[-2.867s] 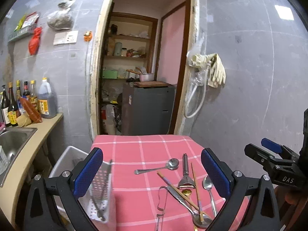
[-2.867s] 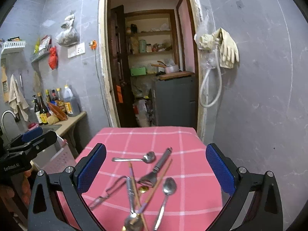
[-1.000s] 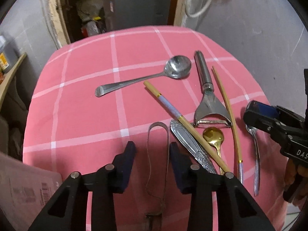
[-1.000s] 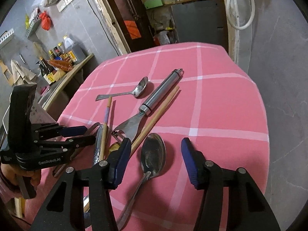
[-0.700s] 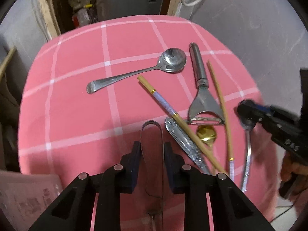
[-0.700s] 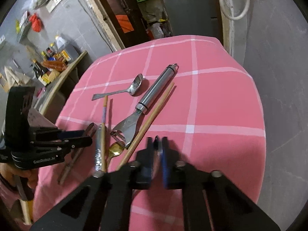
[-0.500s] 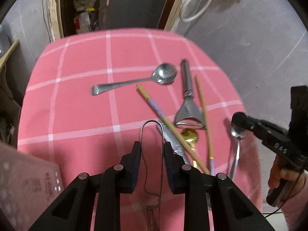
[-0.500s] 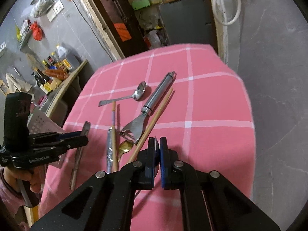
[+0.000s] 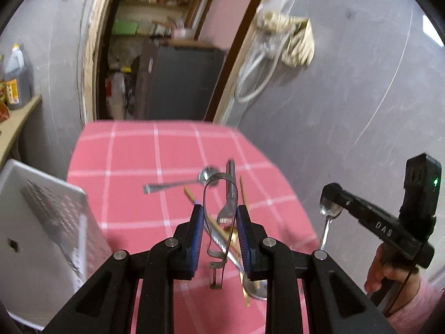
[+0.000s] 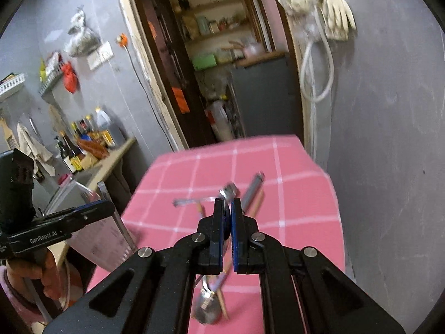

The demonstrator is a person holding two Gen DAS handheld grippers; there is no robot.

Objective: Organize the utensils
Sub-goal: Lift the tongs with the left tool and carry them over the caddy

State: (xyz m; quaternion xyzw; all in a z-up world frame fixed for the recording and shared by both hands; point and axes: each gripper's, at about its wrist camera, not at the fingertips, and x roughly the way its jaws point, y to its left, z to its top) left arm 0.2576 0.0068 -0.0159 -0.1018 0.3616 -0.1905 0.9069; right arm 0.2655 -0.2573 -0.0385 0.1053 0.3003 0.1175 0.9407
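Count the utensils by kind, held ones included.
Spoons: 4 (held spoon in right gripper, plain spoon, gold spoon, ornate-handled spoon)
Chopsticks: 2
Peeler: 1
Tongs: 1, in left gripper
Total: 8

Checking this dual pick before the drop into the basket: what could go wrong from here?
1. The left gripper squeezes springy metal tongs near their looped end; they might twist or slip out.
2. The right gripper pinches only the spoon bowl, so its hanging handle may swing or slide free.
3. Both loads must reach the white basket on the left; handles could snag its rim.
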